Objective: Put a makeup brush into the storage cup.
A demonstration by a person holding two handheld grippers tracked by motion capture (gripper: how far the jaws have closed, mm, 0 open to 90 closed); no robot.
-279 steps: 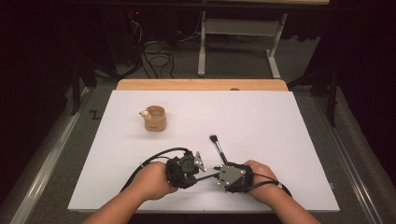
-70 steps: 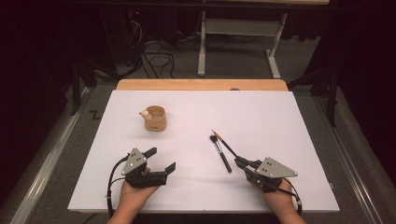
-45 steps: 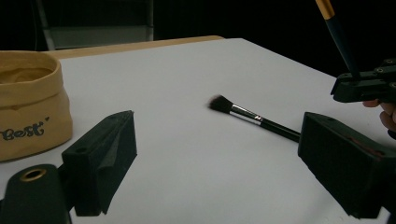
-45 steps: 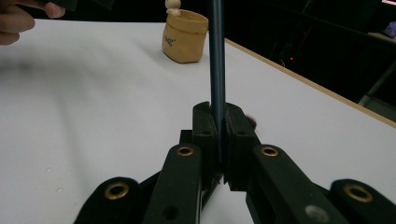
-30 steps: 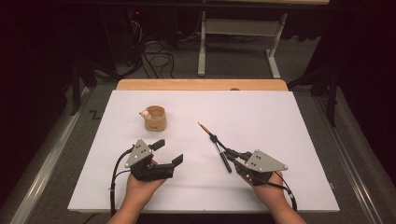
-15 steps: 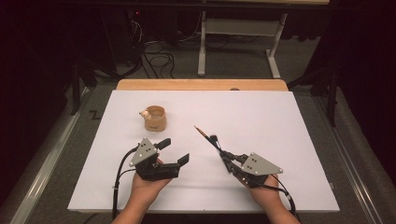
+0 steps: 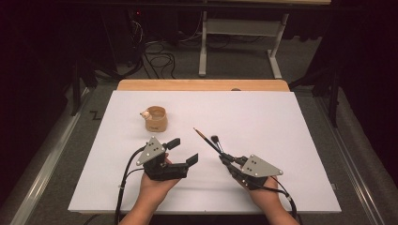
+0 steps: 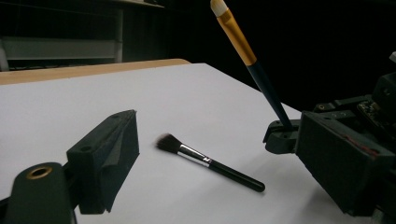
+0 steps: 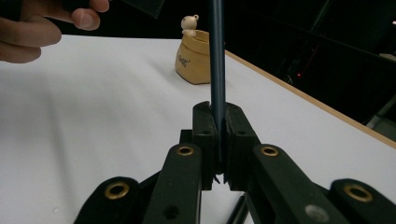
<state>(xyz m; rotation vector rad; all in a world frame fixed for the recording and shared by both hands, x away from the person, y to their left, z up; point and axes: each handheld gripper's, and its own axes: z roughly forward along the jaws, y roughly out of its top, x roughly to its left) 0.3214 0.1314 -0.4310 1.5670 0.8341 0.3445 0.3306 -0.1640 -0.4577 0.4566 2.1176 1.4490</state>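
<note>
A slim dark-handled brush with a gold ferrule is clamped in the right gripper. The left gripper is held with jaws apart, nothing between them. A black round-bristled makeup brush is left lying on the white table.

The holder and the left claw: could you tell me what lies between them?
Nothing: in the high view, bare white table separates the holder from the open left claw.

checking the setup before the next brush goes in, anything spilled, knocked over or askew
Nothing spilled or damaged. The cup stands upright. The black brush lies flat on the white table, loose. The right tool is shut on the gold-banded brush, which sticks up at a slant.
</note>
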